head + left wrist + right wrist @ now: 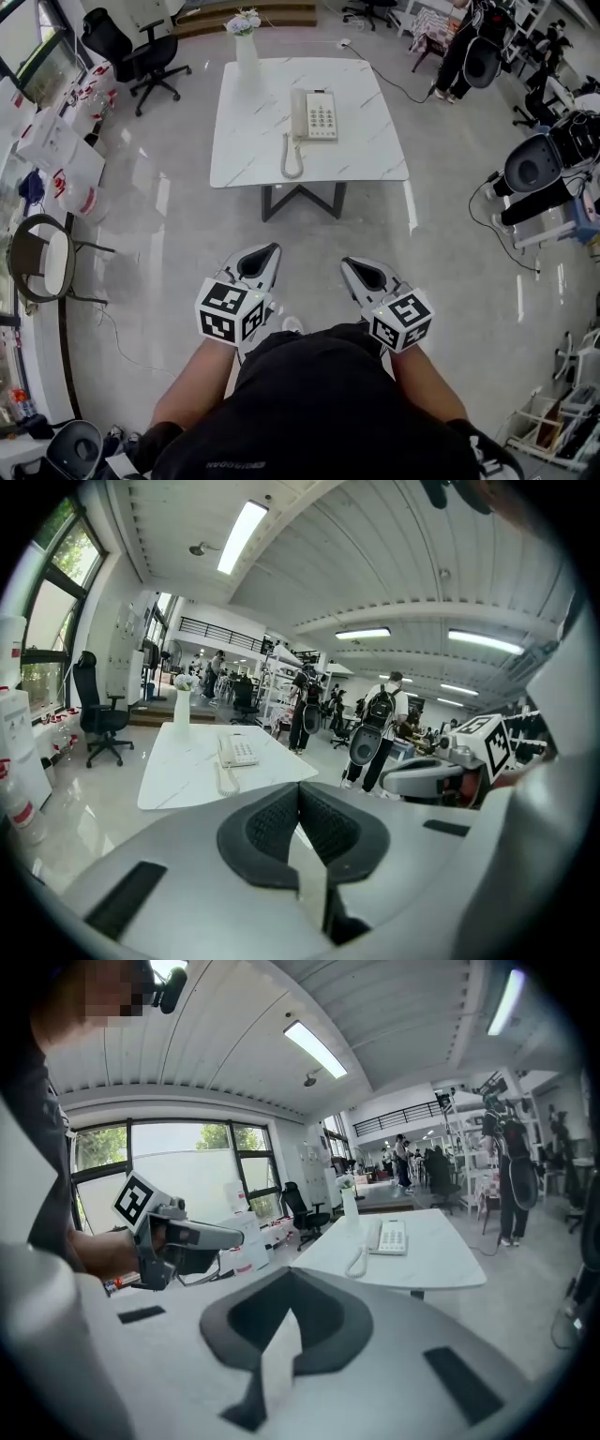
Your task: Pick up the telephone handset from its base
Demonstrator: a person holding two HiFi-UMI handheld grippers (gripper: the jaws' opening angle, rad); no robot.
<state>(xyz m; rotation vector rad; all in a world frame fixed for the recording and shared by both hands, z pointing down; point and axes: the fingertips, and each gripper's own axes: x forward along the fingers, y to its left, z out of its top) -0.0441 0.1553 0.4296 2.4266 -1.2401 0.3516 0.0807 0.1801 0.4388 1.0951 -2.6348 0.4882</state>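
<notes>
Left gripper (267, 253) and right gripper (351, 266): jaws together, empty, side by side. Handset (297, 114) sits on its base (322, 116) on the white table (309, 164), well ahead of both. Approach step, likely. Next: close in, open the jaws, straddle the handset.

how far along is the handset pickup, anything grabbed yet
Done: nothing. The handset lies on its base on the table. In hand: nothing; the left gripper and right gripper are shut, empty, well short of the table. Left: approach, open, grasp, lift.
</notes>
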